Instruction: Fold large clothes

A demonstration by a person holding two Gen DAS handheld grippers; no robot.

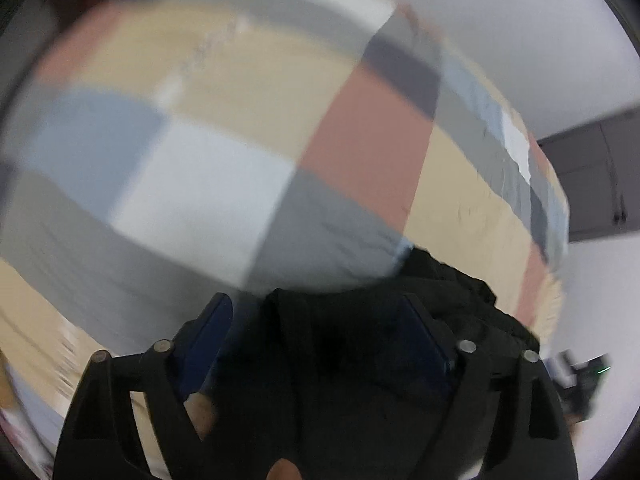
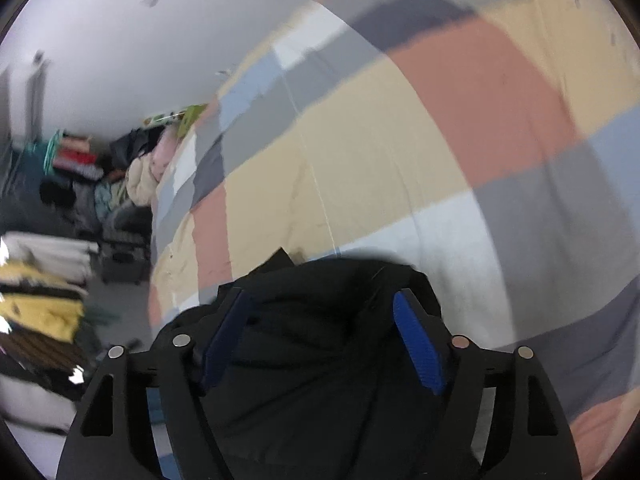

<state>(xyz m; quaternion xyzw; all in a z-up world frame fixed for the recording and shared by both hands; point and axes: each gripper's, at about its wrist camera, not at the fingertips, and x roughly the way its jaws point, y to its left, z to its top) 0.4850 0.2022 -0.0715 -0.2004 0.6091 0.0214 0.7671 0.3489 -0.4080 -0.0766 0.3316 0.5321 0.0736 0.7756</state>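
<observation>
The black garment [image 1: 400,320] lies bunched at the near edge of the bed [image 1: 224,92], on a patchwork cover of tan, salmon, grey, blue and white squares. In the left wrist view the left claw [image 1: 318,332] has its blue pads [image 1: 424,344] spread wide, with dark cloth filling the gap between them — whether the pads actually press the cloth cannot be told, and the view is blurred. The garment trails off to the right of that claw toward the bed's right edge.

In the right wrist view the right claw [image 2: 326,332] also stands spread, its blue pads [image 2: 418,344] on either side of a mound of the garment [image 2: 320,320]; the cloth sits between them but a grip cannot be confirmed. To the far left, beside the bed [image 2: 400,140], stacks of folded clothes [image 2: 44,292] and a heap of other items [image 2: 132,168] sit against the wall.
</observation>
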